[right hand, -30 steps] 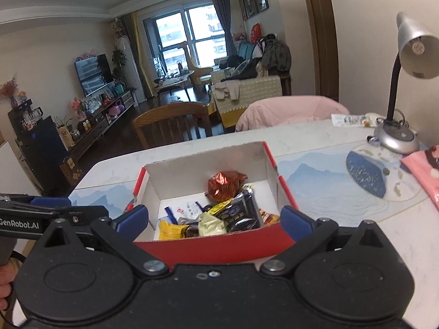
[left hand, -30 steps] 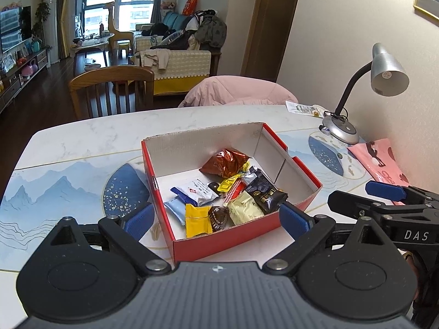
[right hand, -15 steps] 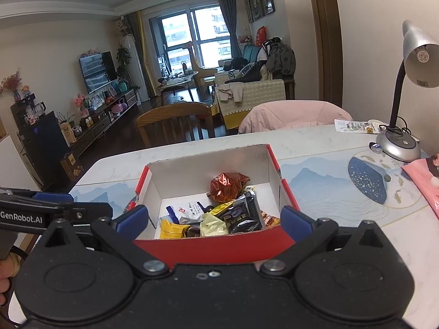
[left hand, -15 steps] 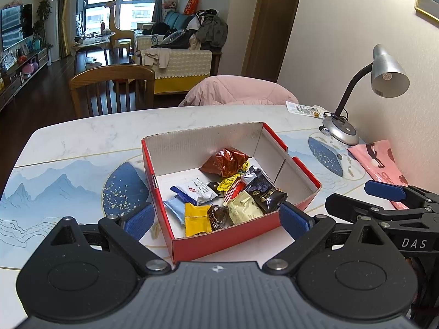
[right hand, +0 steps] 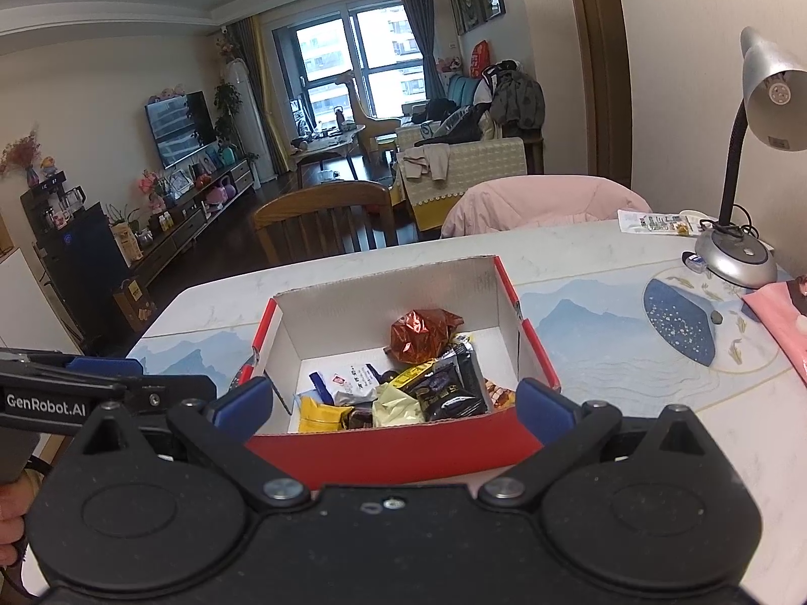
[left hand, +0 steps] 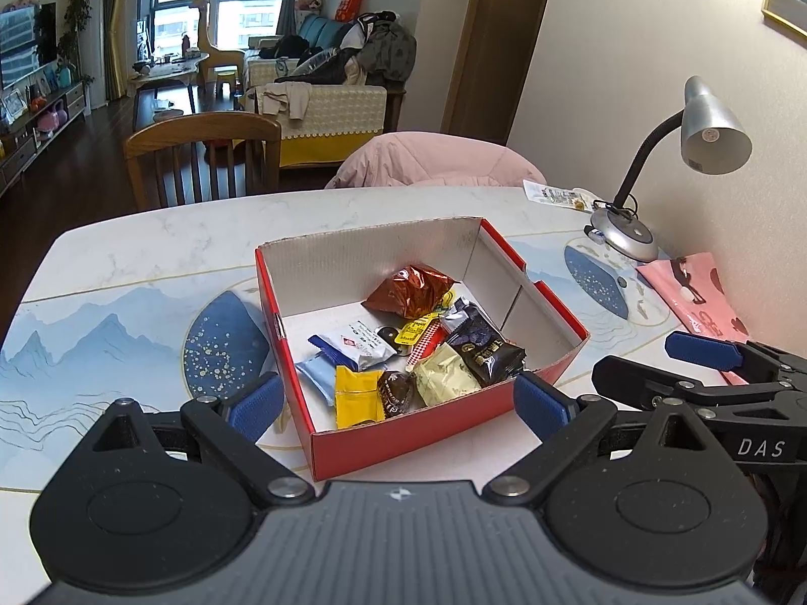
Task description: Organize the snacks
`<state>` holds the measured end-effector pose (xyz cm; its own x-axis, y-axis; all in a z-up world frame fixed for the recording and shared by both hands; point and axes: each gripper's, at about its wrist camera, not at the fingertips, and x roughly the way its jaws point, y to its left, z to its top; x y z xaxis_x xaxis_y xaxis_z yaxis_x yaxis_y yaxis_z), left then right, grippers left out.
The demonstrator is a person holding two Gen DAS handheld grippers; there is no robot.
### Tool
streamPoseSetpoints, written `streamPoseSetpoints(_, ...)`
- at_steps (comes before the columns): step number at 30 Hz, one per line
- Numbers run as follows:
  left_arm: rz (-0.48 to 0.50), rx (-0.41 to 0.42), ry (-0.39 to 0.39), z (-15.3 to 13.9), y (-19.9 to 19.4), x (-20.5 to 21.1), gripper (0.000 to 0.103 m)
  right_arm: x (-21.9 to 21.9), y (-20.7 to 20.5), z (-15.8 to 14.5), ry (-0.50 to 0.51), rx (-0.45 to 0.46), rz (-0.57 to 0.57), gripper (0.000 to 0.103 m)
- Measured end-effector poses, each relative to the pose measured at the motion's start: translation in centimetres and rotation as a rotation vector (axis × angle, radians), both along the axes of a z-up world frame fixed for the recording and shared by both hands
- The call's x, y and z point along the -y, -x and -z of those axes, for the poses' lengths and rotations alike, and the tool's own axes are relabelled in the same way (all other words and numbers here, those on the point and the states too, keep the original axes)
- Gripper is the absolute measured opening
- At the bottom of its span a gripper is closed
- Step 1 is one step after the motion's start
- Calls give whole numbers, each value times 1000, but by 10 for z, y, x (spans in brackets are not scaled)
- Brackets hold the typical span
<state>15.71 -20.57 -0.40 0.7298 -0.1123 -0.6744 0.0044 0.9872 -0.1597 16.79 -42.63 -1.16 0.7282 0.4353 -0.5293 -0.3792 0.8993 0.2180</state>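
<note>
A red cardboard box (left hand: 434, 436) with a white inside stands on the table, also in the right wrist view (right hand: 388, 446). It holds several wrapped snacks: a copper foil bag (left hand: 411, 290), a yellow packet (left hand: 358, 396), a dark packet (left hand: 486, 353), a white and blue packet (left hand: 360, 345). My left gripper (left hand: 398, 406) is open and empty, held just in front of the box's near wall. My right gripper (right hand: 393, 401) is open and empty, also at the near wall. It shows at the right in the left wrist view (left hand: 706, 368).
A silver desk lamp (left hand: 625, 239) stands at the table's back right. A pink pouch (left hand: 698, 295) lies right of the box. A small packet (left hand: 555, 196) lies at the far edge. A wooden chair (left hand: 202, 161) and a pink-covered chair (left hand: 434, 161) stand behind the table.
Both grippers have drawn back and risen slightly from the box. Both stay open and empty. The snacks have not moved.
</note>
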Motion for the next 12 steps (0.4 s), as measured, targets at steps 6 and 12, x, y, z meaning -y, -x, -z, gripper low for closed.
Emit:
streamPoseSetpoints(6, 4, -9, 13, 2, -1, 0, 98, 0, 2, 2, -4, -11, 6, 103)
streamPoseSetpoints(12, -8, -23, 21, 5, -2, -3, 98, 0, 2, 3, -7, -15, 5, 103)
